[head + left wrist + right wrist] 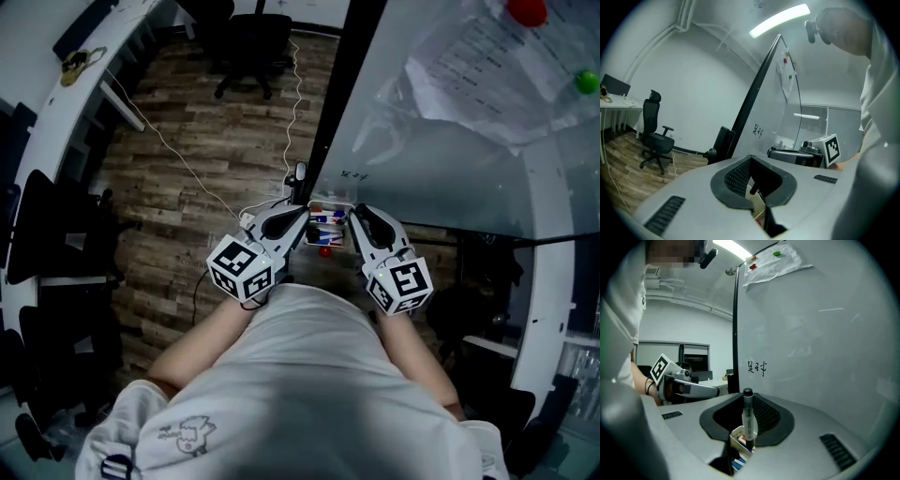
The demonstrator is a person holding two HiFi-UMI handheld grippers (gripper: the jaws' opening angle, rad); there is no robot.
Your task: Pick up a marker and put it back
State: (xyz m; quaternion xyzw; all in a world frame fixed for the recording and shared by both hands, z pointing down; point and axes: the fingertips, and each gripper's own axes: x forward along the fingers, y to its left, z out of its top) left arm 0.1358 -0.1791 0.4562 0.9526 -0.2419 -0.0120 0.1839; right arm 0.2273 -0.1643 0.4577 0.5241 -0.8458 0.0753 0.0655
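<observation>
While right gripper [356, 217] clamps marker [748, 416] upright over holder [736, 435], left gripper [302, 217] empty, jaws apart; lifting or returning: undecidable.

We are standing in an office. We are facing a large whiteboard [450, 169] with papers [478, 66] held by magnets [527, 11]. A black swivel chair [248, 42] is sitting on wood-plank flooring [206, 159] near a white desk [37, 103].

The left tongs [298, 221] and right tongs [357, 221] reach out from the person's torso [319, 375]. Their tips flank a small tray [328, 204] of markers [325, 221] at the foot of a whiteboard [441, 169]. An office chair [248, 42] stands on the wooden floor [187, 178].
</observation>
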